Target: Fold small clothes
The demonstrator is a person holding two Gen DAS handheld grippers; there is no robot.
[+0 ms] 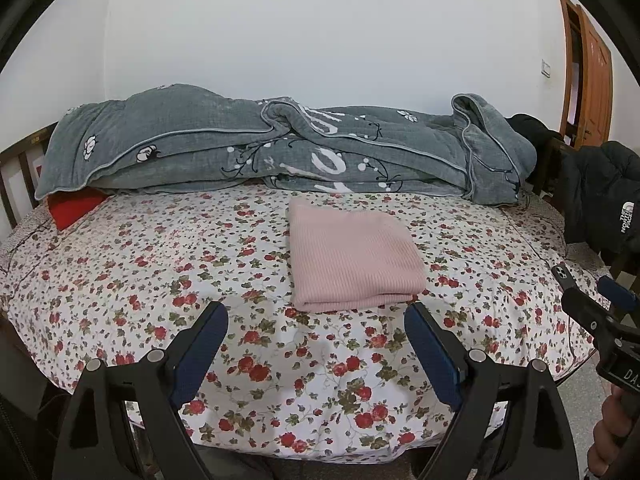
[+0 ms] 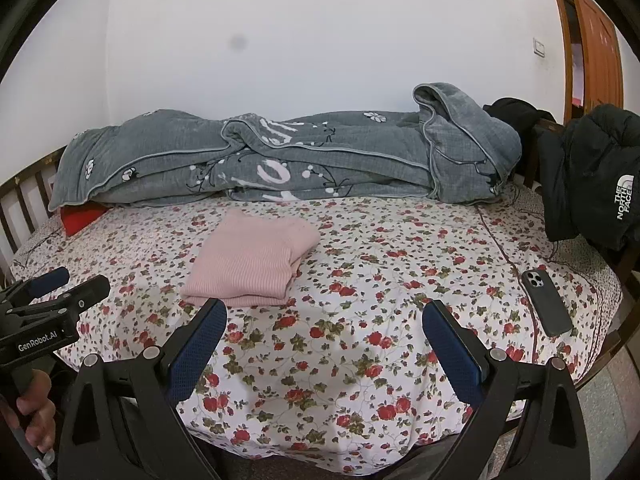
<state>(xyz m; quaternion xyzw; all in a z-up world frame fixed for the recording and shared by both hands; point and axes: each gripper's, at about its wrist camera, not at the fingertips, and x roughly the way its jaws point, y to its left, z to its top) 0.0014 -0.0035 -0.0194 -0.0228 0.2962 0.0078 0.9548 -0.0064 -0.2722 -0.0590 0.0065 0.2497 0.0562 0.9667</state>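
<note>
Floral bed sheet (image 1: pixel 120 280) with the pink top (image 1: pixel 352 256) already folded flat mid-bed; left claw (image 1: pixel 316 328) and right claw (image 2: pixel 324 326) both hover open, gripping nothing, so job looks done

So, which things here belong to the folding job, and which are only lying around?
For the job: pink garment, already folded; left gripper and right gripper, both open.

Lying about: grey quilt, phone, black jacket, red cloth.
</note>
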